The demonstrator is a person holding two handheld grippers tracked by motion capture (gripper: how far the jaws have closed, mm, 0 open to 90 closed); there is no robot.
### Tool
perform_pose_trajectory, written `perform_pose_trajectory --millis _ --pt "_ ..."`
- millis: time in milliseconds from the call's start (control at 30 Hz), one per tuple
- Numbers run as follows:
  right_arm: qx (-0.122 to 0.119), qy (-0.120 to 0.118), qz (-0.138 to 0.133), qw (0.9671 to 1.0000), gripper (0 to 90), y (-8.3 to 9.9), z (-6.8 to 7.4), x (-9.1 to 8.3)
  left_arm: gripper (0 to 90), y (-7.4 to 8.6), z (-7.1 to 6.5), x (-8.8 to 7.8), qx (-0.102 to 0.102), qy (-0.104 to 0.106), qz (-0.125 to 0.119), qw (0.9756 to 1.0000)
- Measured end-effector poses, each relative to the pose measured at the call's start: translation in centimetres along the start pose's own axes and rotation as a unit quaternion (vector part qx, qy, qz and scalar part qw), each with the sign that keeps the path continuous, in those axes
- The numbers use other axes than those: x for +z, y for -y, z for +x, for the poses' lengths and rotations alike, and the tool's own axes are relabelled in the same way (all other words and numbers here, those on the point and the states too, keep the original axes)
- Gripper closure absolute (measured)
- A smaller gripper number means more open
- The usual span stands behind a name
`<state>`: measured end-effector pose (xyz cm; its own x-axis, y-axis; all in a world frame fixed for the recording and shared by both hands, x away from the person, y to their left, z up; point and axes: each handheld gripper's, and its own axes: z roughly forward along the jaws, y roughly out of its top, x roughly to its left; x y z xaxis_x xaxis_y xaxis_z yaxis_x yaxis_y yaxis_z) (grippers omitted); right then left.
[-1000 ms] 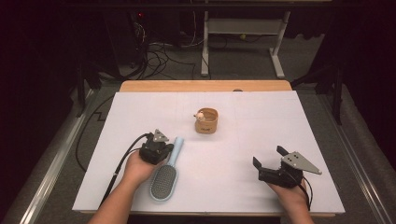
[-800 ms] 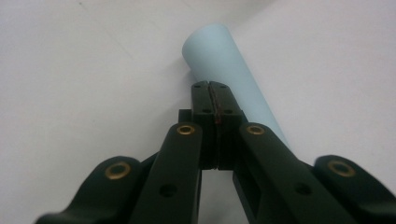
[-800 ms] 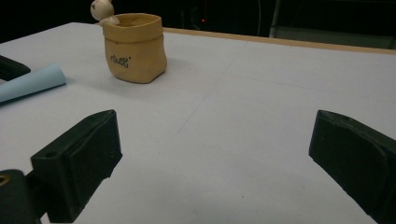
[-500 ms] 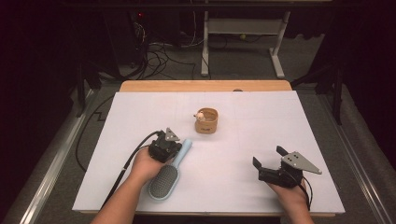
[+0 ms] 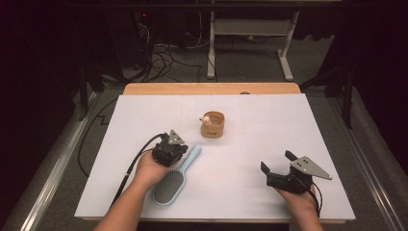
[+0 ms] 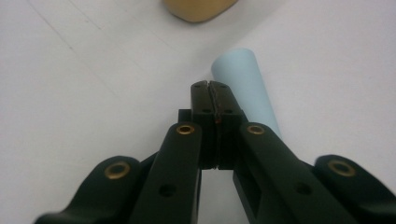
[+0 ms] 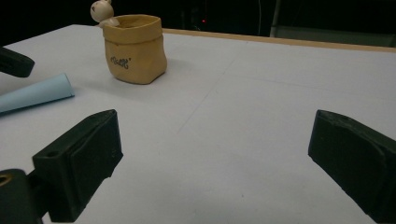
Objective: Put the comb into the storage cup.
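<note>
On the surface (image 5: 144,115), the hairbrush (image 5: 175,176) lies near the front left, the sack-shaped pot (image 5: 213,124) stands behind it toward centre, the left gripper (image 5: 181,150) beside the brush handle, the right gripper (image 5: 275,165) well apart at front right.

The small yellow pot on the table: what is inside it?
A small cream figure perches at the yellow pot's rim. The pot's wall hides the inside, so any contents cannot be seen.

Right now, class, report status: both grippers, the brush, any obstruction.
Left gripper shut, empty, beside the light blue plastic hairbrush handle. Right gripper open, empty, well apart. Small tan sack-shaped pot stands beyond the handle; nothing blocks.
</note>
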<state>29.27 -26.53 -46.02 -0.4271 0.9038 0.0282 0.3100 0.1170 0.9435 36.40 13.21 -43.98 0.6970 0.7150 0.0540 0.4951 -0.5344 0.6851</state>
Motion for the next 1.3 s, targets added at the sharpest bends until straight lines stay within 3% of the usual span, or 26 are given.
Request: perform_pose_trajectory --millis 133,267,300,367,467,500,533,567,667,933,1033,1133,1233,1300 --pt "0.002 0.001 -0.001 1.0 3.5 0.0 0.0 -0.1 85.7 1.1 0.3 -1.2 -0.009 -0.004 -0.015 0.9998" --pt "0.001 0.001 0.0 1.0 3.6 0.0 0.0 -0.1 82.7 3.3 0.8 -2.6 -0.028 -0.016 -0.032 0.999" --pt "0.0 0.0 -0.001 1.0 3.5 0.0 0.1 -0.1 82.0 4.7 1.1 -3.5 -0.044 -0.021 -0.047 0.9977" --pt "0.0 0.0 -0.001 1.0 3.6 0.0 0.1 -0.1 81.2 5.3 1.2 -3.9 -0.053 -0.025 -0.053 0.9969" --pt "-0.001 0.001 0.0 1.0 3.6 0.0 0.1 -0.1 75.4 7.5 1.5 -5.3 -0.084 -0.026 -0.079 0.993" --pt "-0.001 0.001 0.0 1.0 3.6 0.0 0.1 -0.1 74.2 7.5 1.5 -5.3 -0.084 -0.026 -0.079 0.993" --pt "0.0 0.001 0.0 1.0 3.6 0.0 0.1 -0.1 71.0 8.6 1.6 -5.9 -0.088 -0.028 -0.087 0.9918" --pt "0.0 0.002 0.001 1.0 3.5 0.0 0.1 -0.1 68.9 8.6 1.6 -5.9 -0.088 -0.028 -0.087 0.9918" --pt "-0.002 0.001 0.0 1.0 3.6 0.0 0.2 -0.1 62.8 9.5 1.9 -6.6 -0.098 -0.033 -0.107 0.9888" --pt "-0.001 0.002 -0.001 1.0 3.6 -0.1 0.1 0.0 51.0 10.6 2.0 -7.0 -0.095 -0.033 -0.127 0.9868" --pt "-0.003 0.002 -0.002 1.0 3.7 -0.1 0.2 -0.1 42.8 10.9 2.3 -7.3 -0.1 -0.037 -0.144 0.9837" --pt "-0.004 0.002 -0.002 1.0 3.7 -0.1 0.2 -0.1 33.7 10.9 2.4 -7.4 -0.101 -0.042 -0.151 0.9824" --pt "-0.003 0.001 -0.001 1.0 3.7 -0.1 0.2 0.0 29.7 11.2 2.8 -7.6 -0.108 -0.046 -0.164 0.9794" --pt "-0.003 0.001 0.0 1.0 3.7 -0.1 0.2 0.0 26.7 11.2 2.9 -7.7 -0.11 -0.045 -0.165 0.9791"
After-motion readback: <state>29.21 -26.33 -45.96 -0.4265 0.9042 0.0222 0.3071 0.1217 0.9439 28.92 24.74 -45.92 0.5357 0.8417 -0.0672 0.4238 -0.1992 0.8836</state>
